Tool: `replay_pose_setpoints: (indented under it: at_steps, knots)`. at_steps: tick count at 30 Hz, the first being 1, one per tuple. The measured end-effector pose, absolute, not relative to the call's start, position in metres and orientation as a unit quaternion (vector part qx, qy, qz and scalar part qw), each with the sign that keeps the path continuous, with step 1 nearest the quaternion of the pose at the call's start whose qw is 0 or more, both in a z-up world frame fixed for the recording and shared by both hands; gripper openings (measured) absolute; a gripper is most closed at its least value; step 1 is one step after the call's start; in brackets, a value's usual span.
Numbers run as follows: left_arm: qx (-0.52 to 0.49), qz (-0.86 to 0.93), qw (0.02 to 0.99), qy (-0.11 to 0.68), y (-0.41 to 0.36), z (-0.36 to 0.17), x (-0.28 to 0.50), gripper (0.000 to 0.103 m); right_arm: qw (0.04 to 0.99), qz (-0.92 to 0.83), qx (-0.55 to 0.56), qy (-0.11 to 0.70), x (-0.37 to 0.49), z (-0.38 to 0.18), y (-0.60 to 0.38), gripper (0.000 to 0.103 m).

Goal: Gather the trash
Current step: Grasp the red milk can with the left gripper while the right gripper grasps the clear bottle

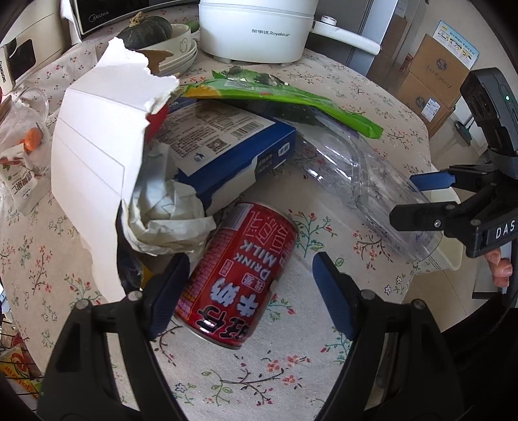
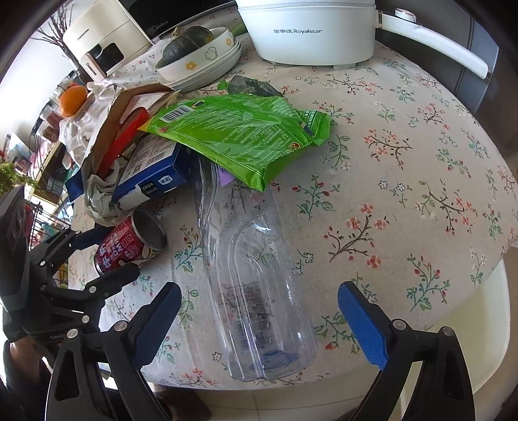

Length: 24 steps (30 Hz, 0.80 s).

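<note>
Both grippers low over trash pile on floral tablecloth (image 2: 404, 136).
Left gripper (image 1: 251, 291) open, straddling red milk-drink can (image 1: 238, 275) lying near-left, no squeeze. Right gripper (image 2: 259, 314) wide open around clear plastic bottle (image 2: 255, 268); green wrapper (image 2: 239, 136) overlaps the bottle's far end.

Trash and kitchenware on the floral table, counted

One red milk can (image 1: 238, 275), one clear plastic bottle (image 2: 255, 285), one green snack bag (image 2: 239, 136), one blue carton (image 1: 226, 152), one torn white box (image 1: 97, 162), one squash (image 2: 184, 42), one white cooker (image 2: 307, 29).

floral tablecloth (image 2: 404, 168) (daylit), pale floor (image 2: 259, 401)
</note>
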<state>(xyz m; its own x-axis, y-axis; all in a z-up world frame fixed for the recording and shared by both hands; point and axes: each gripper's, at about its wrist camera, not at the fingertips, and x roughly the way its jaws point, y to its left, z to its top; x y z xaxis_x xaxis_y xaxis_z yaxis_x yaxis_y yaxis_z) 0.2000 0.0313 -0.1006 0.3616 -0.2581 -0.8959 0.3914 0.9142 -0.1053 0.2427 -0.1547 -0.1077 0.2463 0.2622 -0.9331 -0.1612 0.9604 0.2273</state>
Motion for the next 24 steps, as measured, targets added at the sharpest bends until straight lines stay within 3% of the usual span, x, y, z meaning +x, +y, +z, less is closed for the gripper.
replay_pose_setpoints:
  at_steps: [4,10,12,24]
  knots:
    - [0.062,-0.197,0.82,0.534,0.027,-0.102,0.201,0.075,0.785,0.129,0.032,0.605,0.248,-0.117,-0.147,0.095]
    - [0.07,-0.187,0.812,0.549,0.026,-0.108,0.199,0.058,0.776,0.124,0.024,0.618,0.246,-0.127,-0.146,0.076]
    - [0.067,-0.184,0.814,0.548,0.027,-0.107,0.197,0.058,0.774,0.124,0.017,0.621,0.242,-0.131,-0.146,0.07]
    - [0.033,-0.175,0.825,0.537,0.03,-0.092,0.187,0.056,0.784,0.143,0.032,0.603,0.208,-0.113,-0.166,0.065]
